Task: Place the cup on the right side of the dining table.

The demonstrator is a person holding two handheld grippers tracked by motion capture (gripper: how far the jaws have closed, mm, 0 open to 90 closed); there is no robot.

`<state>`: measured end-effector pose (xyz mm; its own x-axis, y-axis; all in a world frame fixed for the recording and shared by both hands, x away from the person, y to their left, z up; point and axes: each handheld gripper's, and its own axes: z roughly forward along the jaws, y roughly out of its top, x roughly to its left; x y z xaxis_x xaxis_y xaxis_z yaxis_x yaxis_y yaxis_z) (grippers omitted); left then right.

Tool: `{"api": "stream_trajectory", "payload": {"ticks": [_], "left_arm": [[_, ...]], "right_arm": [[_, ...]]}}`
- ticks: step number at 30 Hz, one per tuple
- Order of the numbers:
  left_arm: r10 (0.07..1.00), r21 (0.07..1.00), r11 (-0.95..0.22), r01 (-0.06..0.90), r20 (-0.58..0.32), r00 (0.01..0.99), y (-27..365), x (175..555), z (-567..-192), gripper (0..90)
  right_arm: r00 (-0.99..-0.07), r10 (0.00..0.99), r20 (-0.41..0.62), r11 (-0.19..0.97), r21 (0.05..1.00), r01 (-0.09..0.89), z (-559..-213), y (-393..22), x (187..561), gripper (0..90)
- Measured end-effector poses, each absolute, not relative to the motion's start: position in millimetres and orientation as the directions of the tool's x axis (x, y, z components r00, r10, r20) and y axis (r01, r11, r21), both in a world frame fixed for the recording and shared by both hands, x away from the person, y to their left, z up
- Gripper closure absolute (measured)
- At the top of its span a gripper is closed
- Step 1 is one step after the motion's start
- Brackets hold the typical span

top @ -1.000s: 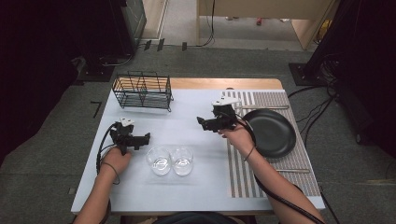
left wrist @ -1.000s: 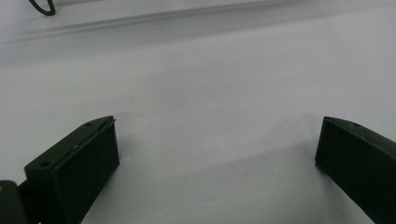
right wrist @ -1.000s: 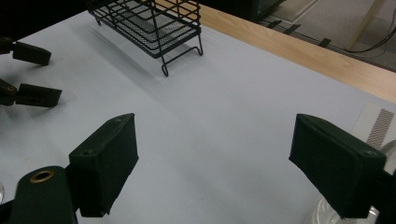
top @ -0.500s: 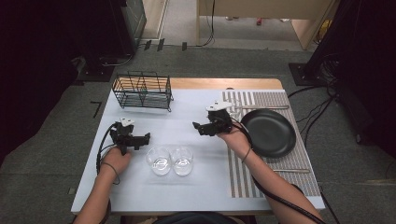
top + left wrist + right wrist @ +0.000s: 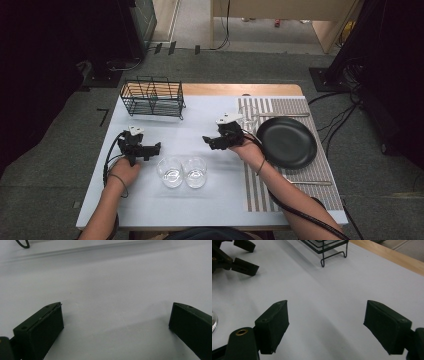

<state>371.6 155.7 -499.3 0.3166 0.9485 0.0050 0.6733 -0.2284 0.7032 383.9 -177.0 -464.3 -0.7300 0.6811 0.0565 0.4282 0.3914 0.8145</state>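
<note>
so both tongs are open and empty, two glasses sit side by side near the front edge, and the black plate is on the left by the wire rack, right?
Not quite: the black plate lies on the striped mat at the right, as the high view shows. The wire rack stands at the back left. Left tongs and right tongs are open and empty; the two glasses sit side by side.

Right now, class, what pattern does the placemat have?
Grey and white stripes on the placemat, clearest in the high view.

Beside the one black plate: three glasses, one wire rack, one striped placemat.
</note>
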Motion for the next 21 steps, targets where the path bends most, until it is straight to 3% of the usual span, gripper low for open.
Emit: {"api": "stream_trajectory", "payload": {"ticks": [21], "left_arm": [[0.949, 0.703, -0.229, 0.673, 0.005, 0.317, 156, 372, -499, 0.0]], "right_arm": [[-0.782, 0.622, 0.035, 0.466, 0.786, 0.406, -489, -164, 384, 21.3]]}}
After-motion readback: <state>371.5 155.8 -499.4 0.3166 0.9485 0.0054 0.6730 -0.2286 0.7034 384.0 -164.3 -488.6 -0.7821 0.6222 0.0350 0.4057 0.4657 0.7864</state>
